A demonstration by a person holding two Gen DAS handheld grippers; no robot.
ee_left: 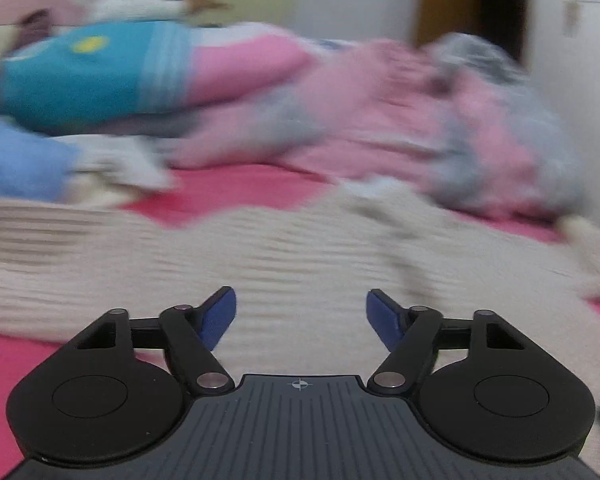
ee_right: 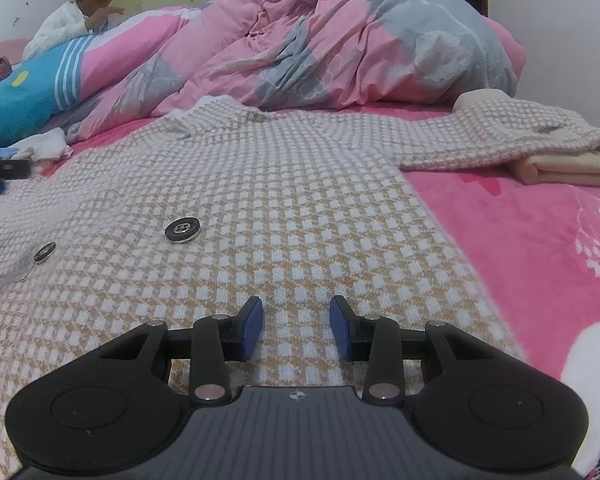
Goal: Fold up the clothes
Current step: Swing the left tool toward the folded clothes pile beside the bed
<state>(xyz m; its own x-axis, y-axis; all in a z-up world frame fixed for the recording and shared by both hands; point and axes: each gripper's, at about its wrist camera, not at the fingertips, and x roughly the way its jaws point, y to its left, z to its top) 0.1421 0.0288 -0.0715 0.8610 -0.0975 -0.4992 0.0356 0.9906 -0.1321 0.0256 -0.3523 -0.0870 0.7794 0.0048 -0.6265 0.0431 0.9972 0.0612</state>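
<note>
— On the pink bedsheet (ee_right: 520, 232), where is the checked jacket (ee_right: 260, 184) lying?
— It's spreading from six to twelve o'clock under my right gripper (ee_right: 296, 328), jaws parted, gripping nothing; my left gripper (ee_left: 300, 316) is hanging released too
</note>
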